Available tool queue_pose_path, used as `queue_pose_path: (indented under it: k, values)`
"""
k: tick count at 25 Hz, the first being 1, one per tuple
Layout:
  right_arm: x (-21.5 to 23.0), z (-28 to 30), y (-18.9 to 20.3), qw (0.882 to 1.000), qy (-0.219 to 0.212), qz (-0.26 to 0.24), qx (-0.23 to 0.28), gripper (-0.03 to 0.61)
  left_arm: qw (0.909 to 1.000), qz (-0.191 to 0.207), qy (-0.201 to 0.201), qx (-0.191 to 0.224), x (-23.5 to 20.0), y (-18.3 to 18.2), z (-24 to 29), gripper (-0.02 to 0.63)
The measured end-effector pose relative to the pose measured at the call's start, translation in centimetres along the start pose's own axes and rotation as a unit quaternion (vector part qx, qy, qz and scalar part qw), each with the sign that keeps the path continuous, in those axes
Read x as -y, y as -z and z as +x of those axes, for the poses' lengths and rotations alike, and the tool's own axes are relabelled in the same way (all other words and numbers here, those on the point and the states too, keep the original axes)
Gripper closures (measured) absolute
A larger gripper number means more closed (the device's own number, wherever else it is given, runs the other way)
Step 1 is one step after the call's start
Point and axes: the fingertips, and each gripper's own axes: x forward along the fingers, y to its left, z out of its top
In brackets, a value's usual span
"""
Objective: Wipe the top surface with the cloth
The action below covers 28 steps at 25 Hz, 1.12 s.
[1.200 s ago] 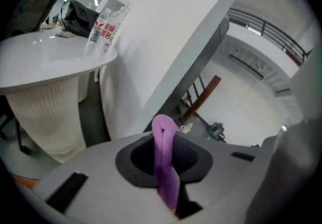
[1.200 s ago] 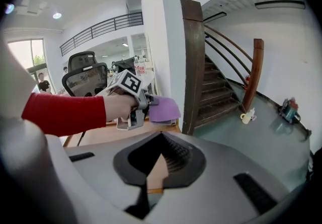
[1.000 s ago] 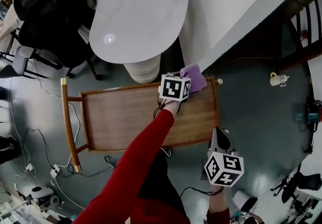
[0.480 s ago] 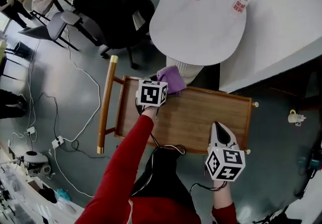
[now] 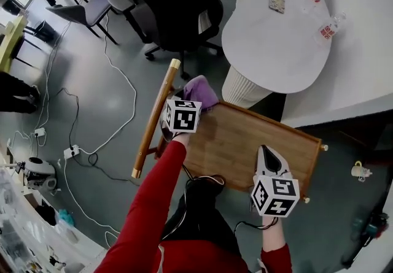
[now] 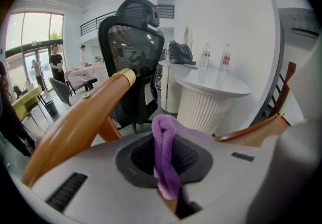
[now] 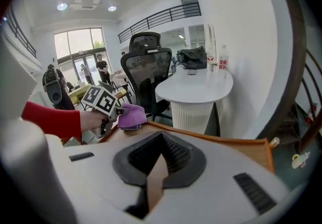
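A purple cloth (image 5: 201,92) lies at the far left corner of the wooden cart top (image 5: 245,143), beside the cart's brass-tipped handle (image 5: 153,121). My left gripper (image 5: 191,100) is shut on the cloth (image 6: 165,160), which runs folded between its jaws. The right gripper view shows the cloth (image 7: 131,116) resting on the wood beyond the left gripper's marker cube (image 7: 102,99). My right gripper (image 5: 264,154) rests at the near right edge of the cart top, jaws together with nothing between them (image 7: 156,167).
A white rounded table (image 5: 276,38) on a ribbed base stands just beyond the cart, carrying bottles (image 5: 328,26) and a phone (image 5: 277,2). A black office chair (image 5: 178,2) stands at the far left. Cables (image 5: 116,100) and a power strip (image 5: 72,152) lie on the floor to the left.
My left gripper has dragged the cloth along the far edge of the cart top from the right corner to the left corner. The right gripper has stayed at the near right edge.
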Motion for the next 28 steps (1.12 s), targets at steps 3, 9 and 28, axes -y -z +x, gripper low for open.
queue_pose_path:
  k: [3, 9, 28]
  values:
    - [-0.3, 0.3, -0.3, 1.0, -0.001, -0.001, 0.002, 0.575, 0.9996, 0.017, -0.024, 0.002, -0.4, 0.1, -0.2, 0.569]
    - [-0.4, -0.3, -1.1, 1.0, 0.015, 0.014, 0.023, 0.575, 0.9983, 0.036, -0.016, 0.042, -0.1, -0.2, -3.5, 0.569]
    - [0.5, -14.5, -3.0, 0.967, 0.073, 0.071, 0.234, 0.575, 0.8927, 0.141, 0.296, 0.309, 18.0, -6.7, -28.0, 0.569]
